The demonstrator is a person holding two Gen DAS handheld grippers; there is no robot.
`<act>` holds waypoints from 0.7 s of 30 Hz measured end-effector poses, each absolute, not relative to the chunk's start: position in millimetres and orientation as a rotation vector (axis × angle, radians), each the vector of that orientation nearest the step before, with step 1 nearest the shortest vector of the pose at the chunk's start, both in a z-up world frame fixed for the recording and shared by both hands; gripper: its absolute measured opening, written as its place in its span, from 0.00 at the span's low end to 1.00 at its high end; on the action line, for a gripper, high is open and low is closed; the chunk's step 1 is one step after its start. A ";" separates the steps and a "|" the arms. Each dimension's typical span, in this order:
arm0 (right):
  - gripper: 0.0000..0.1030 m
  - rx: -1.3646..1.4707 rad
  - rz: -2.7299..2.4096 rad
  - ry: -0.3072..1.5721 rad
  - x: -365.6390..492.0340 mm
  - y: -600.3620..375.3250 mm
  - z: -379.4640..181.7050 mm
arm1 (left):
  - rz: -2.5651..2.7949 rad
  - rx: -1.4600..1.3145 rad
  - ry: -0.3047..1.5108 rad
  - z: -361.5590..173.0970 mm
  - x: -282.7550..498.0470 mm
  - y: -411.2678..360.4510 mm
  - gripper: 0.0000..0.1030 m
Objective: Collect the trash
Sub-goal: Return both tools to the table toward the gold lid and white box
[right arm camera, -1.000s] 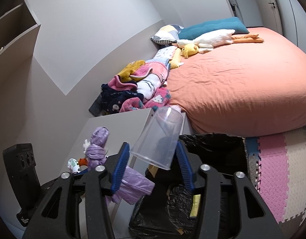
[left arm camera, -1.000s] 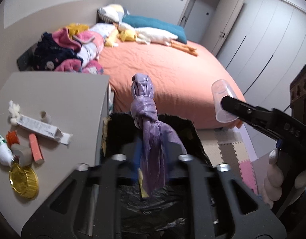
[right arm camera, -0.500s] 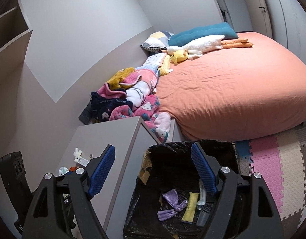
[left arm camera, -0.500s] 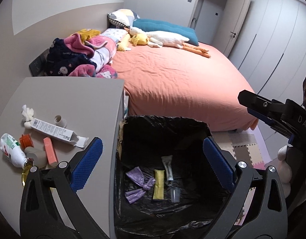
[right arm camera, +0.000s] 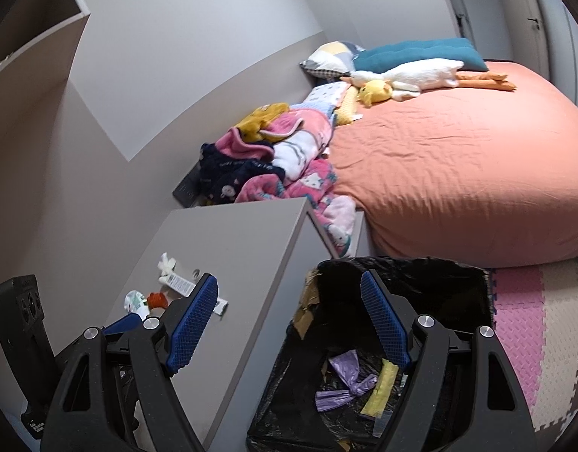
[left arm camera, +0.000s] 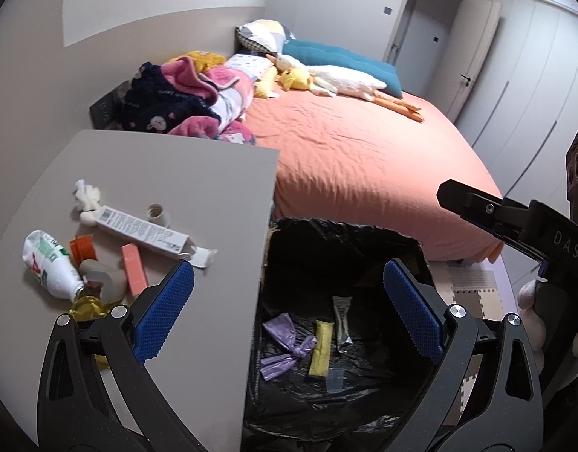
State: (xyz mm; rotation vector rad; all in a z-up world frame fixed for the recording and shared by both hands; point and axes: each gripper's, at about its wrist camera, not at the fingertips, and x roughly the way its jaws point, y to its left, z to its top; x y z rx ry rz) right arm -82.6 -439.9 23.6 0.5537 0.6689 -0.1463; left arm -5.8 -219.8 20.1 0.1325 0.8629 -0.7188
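Observation:
A bin lined with a black bag (left arm camera: 364, 233) (right arm camera: 473, 282) stands between the grey table and the bed. In it lie a knotted purple bag (left arm camera: 285, 342) (right arm camera: 345, 380), a yellow wrapper (left arm camera: 321, 346), a silver sachet (left arm camera: 341, 316) and a clear plastic cup (left arm camera: 334, 378). My left gripper (left arm camera: 287, 309) is open and empty over the table edge and bin. My right gripper (right arm camera: 289, 320) is open and empty above the bin's left rim. On the table lie a white tube box (left arm camera: 142, 228), a squeezed white bottle (left arm camera: 48, 263) and an orange bar (left arm camera: 133, 269).
The grey table (left arm camera: 176, 173) is at the left, with a white cap (left arm camera: 159, 214), a gold lid (left arm camera: 87, 307) and an orange cap (left arm camera: 81, 250). A bed with an orange sheet (left arm camera: 364, 165) lies behind the bin. Clothes (left arm camera: 183, 101) are piled at its head. Foam floor mats (right arm camera: 534, 324) are at the right.
Both grippers opened. The purple bag dropped from the left one and the clear cup from the right one into the bin. Both grippers have since shifted left toward the table.

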 end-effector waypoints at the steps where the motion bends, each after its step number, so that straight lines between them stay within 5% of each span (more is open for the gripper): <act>1: 0.77 0.548 -0.139 0.672 -80.6 -437.3 23.8 | -0.708 0.126 0.863 19.6 -3.9 -216.2 0.94; 21: 0.77 0.423 0.039 0.774 -24.3 -376.2 6.1 | -0.504 0.060 0.884 3.7 9.0 -147.9 0.94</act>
